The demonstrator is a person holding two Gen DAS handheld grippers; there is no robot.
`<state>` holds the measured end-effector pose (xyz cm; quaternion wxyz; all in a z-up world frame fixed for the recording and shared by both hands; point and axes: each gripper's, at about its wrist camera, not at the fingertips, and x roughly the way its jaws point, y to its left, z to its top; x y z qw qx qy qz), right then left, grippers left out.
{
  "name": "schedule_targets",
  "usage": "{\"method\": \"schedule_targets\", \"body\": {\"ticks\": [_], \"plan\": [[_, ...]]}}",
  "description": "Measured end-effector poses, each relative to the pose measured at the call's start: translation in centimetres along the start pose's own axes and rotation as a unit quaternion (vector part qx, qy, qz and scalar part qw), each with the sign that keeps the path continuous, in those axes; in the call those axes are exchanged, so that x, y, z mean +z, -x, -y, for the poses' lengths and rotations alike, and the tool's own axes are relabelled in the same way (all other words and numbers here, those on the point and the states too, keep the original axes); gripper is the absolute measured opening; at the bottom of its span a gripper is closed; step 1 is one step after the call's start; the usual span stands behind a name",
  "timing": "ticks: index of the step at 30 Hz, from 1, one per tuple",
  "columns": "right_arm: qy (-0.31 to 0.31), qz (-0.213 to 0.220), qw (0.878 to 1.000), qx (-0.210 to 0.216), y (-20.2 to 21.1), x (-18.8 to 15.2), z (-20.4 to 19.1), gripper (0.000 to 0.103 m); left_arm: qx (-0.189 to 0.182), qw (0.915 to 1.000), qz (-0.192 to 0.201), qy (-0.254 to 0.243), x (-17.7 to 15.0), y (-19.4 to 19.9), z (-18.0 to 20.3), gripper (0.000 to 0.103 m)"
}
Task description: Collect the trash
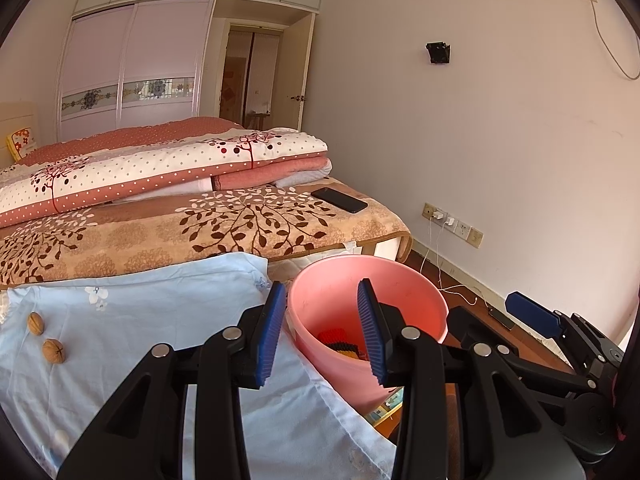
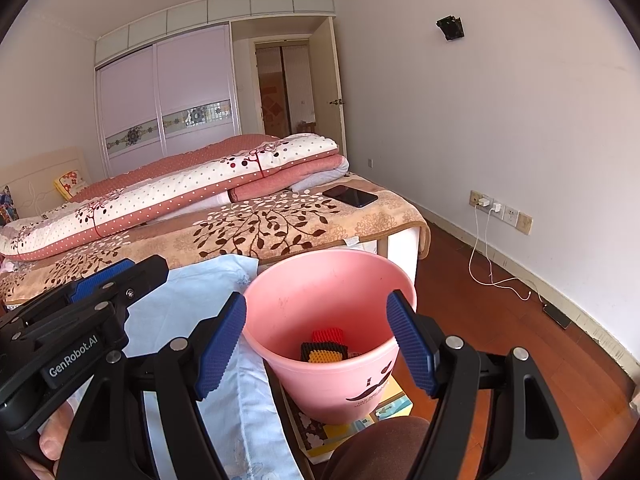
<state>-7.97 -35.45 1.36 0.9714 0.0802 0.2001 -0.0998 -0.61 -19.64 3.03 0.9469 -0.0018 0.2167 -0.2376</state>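
A pink bin [image 1: 400, 296] stands beside the bed, also in the right wrist view [image 2: 304, 300]. Red, black and yellow foam netting [image 2: 326, 346] lies at its bottom, also seen in the left wrist view [image 1: 340, 342]. Two walnuts [image 1: 45, 338] lie on the light blue sheet [image 1: 140, 320] at the left. My left gripper [image 1: 324, 332] is open and empty over the bin's near left rim. My right gripper [image 2: 318, 340] is open and empty above the bin's front; it shows in the left wrist view [image 1: 536, 316] to the bin's right.
A black phone [image 1: 339, 199] lies on the leaf-patterned blanket [image 1: 200, 224] at the bed's corner. Folded quilts [image 1: 160, 168] lie behind it. Chargers and cables [image 2: 490, 240] hang from wall sockets onto the wooden floor [image 2: 500, 340]. Books [image 2: 360, 416] lie under the bin.
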Motion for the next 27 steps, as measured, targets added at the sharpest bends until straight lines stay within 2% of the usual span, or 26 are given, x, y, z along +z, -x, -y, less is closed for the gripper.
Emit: {"method": "schedule_targets", "body": {"ticks": [15,27], "plan": [[0.003,-0.01,1.0,-0.001,-0.8,-0.3,-0.4,0.071,0.005,1.0,-0.002,-0.003,-0.3,-0.3,-0.3,0.038],[0.008,-0.016,1.0,0.001,-1.2,-0.7,-0.8,0.071,0.01,0.9997,-0.021,0.004,-0.7,-1.0,-0.9,0.038]]}}
